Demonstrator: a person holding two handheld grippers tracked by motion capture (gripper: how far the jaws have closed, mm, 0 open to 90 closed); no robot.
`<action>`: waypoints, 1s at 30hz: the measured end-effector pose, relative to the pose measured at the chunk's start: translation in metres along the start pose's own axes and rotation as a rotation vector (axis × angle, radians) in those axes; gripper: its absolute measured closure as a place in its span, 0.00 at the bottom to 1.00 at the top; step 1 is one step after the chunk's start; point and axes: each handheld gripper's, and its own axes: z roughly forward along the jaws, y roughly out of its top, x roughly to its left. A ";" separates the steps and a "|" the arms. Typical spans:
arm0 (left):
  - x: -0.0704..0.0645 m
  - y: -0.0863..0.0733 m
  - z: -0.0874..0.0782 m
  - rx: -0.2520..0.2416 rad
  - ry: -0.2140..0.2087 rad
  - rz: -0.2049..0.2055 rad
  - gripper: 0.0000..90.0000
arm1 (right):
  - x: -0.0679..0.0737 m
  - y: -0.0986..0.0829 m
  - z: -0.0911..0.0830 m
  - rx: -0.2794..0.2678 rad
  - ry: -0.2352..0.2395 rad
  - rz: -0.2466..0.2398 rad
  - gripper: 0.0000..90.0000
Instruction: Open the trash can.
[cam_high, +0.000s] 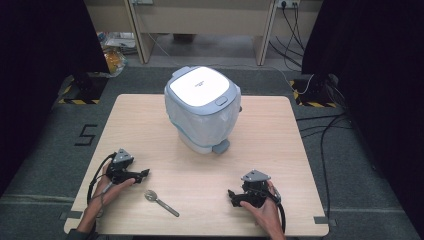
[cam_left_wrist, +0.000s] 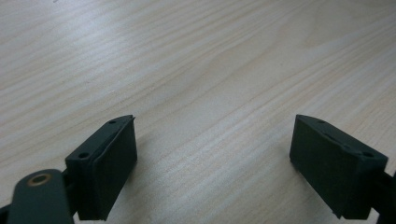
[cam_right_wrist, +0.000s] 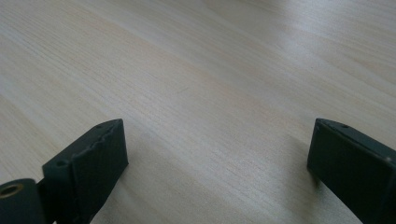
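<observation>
Presently catalogued, one pale wooden table (cam_high: 150, 125), square-topped, carrying four items.

Item 1: white lidded bin (cam_high: 202, 109), lined with a thin translucent bag that hangs over its sides; grey foot pedal at its base facing the near right; stands upright at the middle of the table, towards the far edge.

Item 2: metal spoon (cam_high: 161, 202), lying flat close to the near edge, left of centre, bowl end towards the far left, handle towards the near right. Touched by nothing.

Item 3: left gripper (cam_high: 142, 174), held in the person's left hand (cam_high: 111, 186) near the near-left corner, low over the table top, pointing right. Jaws spread wide in the left gripper view, with bare wood grain between them; holding nothing. Lies just beside the spoon, on its far-left side, apart from it.

Item 4: right gripper (cam_high: 233, 196), held in the person's right hand (cam_high: 265, 210) near the near edge, right of centre, pointing left. Jaws spread wide in the right gripper view, bare table between them; holding nothing. Well apart from the spoon.

Both grippers sit well apart from the bin, on the near side of it. A cable trails from each gripper towards the near edge.
</observation>
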 end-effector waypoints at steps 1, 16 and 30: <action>0.000 0.000 0.000 0.000 0.000 0.000 0.16 | -0.001 0.000 0.000 -0.001 0.002 -0.002 0.07; -0.001 0.001 0.000 0.004 0.019 -0.008 0.15 | -0.006 0.000 -0.001 -0.025 -0.010 0.012 0.17; 0.000 0.001 0.001 0.001 0.012 -0.006 0.15 | -0.018 0.015 -0.005 -0.095 -0.013 -0.012 0.38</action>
